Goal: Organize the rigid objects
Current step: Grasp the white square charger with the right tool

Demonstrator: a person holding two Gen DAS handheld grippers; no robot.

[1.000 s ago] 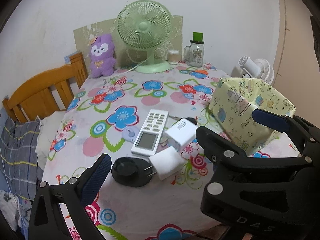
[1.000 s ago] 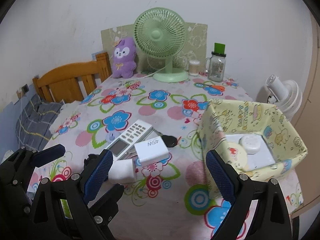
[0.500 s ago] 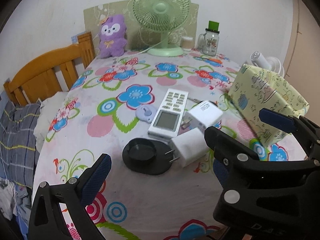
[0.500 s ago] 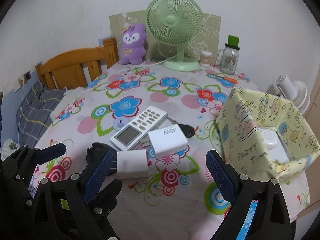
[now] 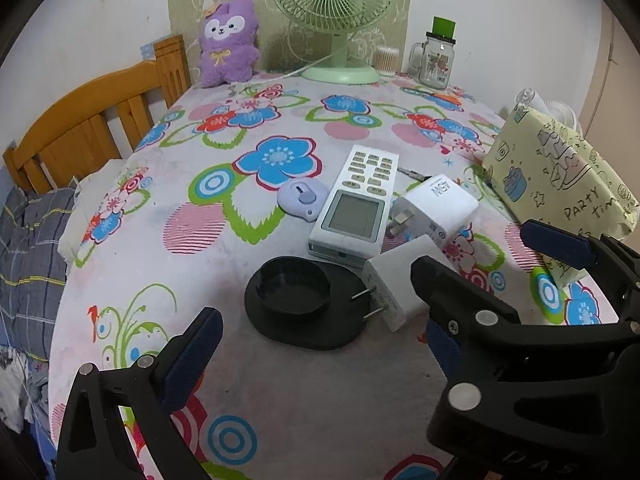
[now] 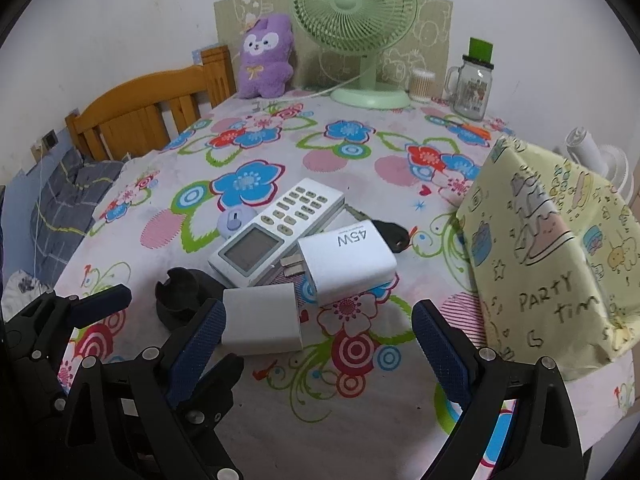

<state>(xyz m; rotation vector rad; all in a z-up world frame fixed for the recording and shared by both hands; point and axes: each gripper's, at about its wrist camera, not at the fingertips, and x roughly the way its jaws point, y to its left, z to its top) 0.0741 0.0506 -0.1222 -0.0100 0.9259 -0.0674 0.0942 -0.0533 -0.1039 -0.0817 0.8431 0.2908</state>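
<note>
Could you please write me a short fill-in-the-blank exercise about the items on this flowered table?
1. The label on the larger white charger reads ____.
2. The prongs of the smaller white charger reach over the ____ dish.
3. The plush toy by the green fan is ____ in colour.
4. Both grippers' jaws stand ____.

Answers: 45W; black; purple; open

A plain white wall (image 6: 120, 20) closes the far side, and against it stands a table under a flowered cloth (image 6: 340, 152); a green desk fan (image 6: 354, 4), a purple plush toy (image 6: 266, 58) and a glass mug jar (image 6: 474, 88) line its far edge. To the left a wooden bed frame (image 5: 92, 124) holds grey plaid bedding (image 5: 28, 248); a white floor fan (image 6: 600, 160) stands far right; the light is soft and even.
</note>
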